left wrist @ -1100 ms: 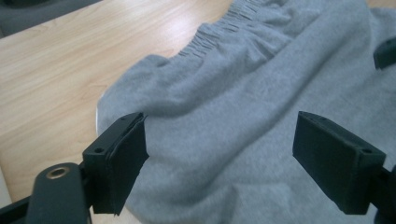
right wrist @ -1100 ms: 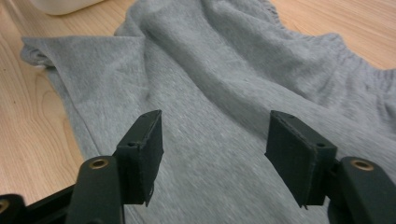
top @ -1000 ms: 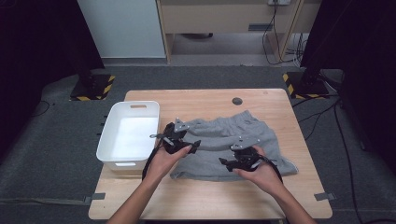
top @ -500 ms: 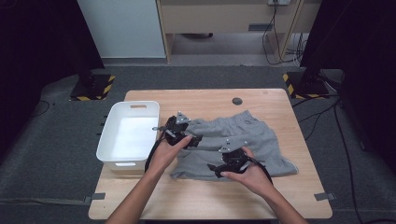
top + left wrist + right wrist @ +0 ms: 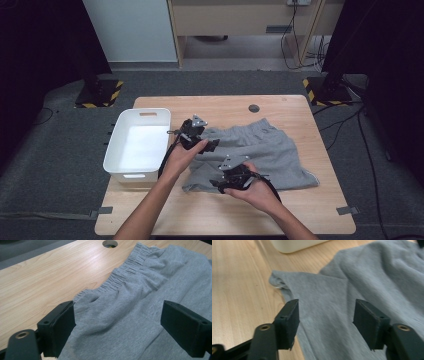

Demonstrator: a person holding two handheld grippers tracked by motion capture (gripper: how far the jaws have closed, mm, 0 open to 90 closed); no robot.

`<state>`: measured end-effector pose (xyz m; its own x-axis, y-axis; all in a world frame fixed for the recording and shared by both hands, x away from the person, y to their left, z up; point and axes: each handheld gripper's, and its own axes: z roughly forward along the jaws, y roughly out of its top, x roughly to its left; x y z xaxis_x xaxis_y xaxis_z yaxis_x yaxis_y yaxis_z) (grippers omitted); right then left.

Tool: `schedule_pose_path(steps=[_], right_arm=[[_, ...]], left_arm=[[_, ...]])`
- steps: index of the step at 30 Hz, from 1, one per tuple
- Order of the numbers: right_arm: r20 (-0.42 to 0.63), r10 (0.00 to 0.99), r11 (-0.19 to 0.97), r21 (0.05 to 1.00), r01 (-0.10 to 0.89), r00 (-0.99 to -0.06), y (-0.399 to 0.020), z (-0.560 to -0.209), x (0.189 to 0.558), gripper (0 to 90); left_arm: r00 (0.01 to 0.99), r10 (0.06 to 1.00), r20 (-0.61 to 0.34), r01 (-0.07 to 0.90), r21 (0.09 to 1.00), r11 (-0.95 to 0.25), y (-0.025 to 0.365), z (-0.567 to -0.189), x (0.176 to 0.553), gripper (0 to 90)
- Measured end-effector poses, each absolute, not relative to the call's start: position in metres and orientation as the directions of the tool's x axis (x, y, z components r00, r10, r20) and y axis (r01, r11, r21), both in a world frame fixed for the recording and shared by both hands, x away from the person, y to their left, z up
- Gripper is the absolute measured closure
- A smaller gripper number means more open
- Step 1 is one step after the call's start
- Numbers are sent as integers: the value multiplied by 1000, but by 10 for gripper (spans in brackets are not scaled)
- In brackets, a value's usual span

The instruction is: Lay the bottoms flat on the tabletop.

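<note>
Grey shorts (image 5: 260,155) laid lengthwise from 9 to 3 o'clock, waistband toward 12.
Left gripper (image 5: 199,136) held open over the waistband; right gripper (image 5: 231,176), shifted toward 9 o'clock since earlier, open, its jaws just narrowed over cloth.

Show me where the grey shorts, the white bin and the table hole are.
shorts (image 5: 270,152): high view, middle of the cloth.
bin (image 5: 146,113): high view, far rim by the handle slot.
hole (image 5: 254,108): high view, centre of the dark round hole.

One pair of grey cotton shorts (image 5: 260,155), one white rectangular plastic bin (image 5: 137,145), two black handheld grippers, left (image 5: 212,145) and right (image 5: 217,182), on one wooden surface (image 5: 290,110).
</note>
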<state>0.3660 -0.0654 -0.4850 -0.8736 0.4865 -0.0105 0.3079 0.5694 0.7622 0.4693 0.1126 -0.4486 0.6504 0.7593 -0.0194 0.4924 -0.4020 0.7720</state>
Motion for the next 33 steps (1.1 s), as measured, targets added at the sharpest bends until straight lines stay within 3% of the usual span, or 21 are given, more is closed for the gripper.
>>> schedule_pose_path(steps=[9,15,19,30,33], right_arm=[[-5,448,579,764,286,-894,-45,-492,362,536],[-2,417,576,774,262,-909,-27,-493,357,551],[-5,402,579,776,250,-916,-14,-493,354,529],[-21,383,627,740,243,-923,22,-507,350,367],[-30,393,646,720,254,-919,31,-514,351,363]], left_arm=[[632,775,-11,503,766,-400,111,-452,477,155],[625,781,-13,509,765,-394,113,-452,478,154],[620,784,-16,509,769,-387,118,-449,478,152],[613,790,-21,502,782,-369,128,-441,477,148],[609,793,-17,502,782,-369,130,-439,476,147]])
